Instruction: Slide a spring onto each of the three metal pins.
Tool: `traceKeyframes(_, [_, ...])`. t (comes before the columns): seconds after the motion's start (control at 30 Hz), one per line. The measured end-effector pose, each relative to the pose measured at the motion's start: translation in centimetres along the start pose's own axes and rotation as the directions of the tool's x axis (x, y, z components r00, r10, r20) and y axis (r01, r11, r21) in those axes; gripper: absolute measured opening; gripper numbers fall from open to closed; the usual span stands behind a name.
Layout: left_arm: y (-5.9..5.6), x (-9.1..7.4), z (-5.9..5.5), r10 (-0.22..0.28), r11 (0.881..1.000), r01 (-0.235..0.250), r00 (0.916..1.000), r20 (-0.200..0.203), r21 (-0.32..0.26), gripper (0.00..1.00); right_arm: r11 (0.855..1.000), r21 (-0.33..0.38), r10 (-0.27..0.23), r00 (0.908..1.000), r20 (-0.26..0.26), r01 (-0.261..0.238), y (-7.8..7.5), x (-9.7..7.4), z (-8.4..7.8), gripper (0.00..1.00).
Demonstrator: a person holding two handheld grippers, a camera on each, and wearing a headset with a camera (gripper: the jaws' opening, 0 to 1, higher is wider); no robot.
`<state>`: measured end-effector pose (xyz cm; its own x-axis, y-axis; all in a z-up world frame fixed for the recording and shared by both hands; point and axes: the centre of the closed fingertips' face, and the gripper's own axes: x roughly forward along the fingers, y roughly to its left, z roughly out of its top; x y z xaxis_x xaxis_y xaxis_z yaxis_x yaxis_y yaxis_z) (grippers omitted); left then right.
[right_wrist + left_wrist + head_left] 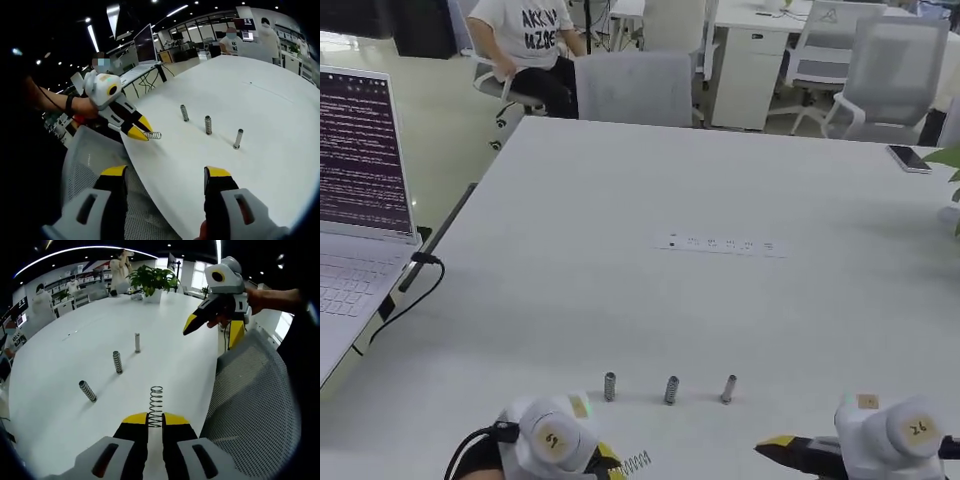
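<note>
Pinching one end of a loose spring between its pressed-together yellow tips, the left gripper sits at the near edge of the white table. The coil points out over the tabletop, and whether it touches the surface cannot be told. The right gripper hovers at the same edge, well apart from the left, with its jaws spread wide and nothing between them.

Just beyond, three metal pins stand upright in a row. Seen from the head view, the left pin and the middle pin each carry a spring, while the right pin is bare.

Mid-table, a flat white socket strip lies crosswise. An open laptop with text on its screen occupies the left edge, with a black cable beside it. A phone lies at the far right, near green plant leaves.

Behind the table are grey chairs, a seated person in a white shirt, white desks and a pale floor.
</note>
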<state>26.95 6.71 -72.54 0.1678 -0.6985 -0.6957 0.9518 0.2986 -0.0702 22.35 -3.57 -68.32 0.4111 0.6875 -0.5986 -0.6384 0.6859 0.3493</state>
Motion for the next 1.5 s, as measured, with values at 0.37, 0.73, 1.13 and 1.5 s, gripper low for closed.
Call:
traceKeyframes(0.37, [0.7, -1.5, 2.1, 0.018, 0.999, -0.020, 0.9989, 0.042, 0.026, 0.02, 0.998, -0.032, 0.046, 0.9987, -0.022, -0.047, 0.9, 1.1, 0.8, 0.66])
traceKeyframes(0.73, [0.4, -2.8, 3.7, 0.018, 0.997, -0.024, 0.9974, 0.070, 0.077, 0.02, 0.990, -0.084, 0.109, 0.9930, -0.045, -0.112, 2.1, 2.3, 2.3, 0.64])
traceKeyframes(1.13, [0.0, -3.8, 4.6, 0.015, 0.993, -0.026, 0.9954, 0.094, 0.118, 0.02, 0.978, -0.126, 0.163, 0.9858, -0.039, -0.167, 3.2, 3.6, 4.1, 0.56])
traceKeyframes(1.5, [-1.1, -4.0, 5.0, -0.007, 0.982, -0.009, 0.9964, 0.084, 0.189, 0.02, 0.956, -0.158, 0.250, 0.9681, -0.011, -0.249, 4.8, 4.6, 6.0, 0.38])
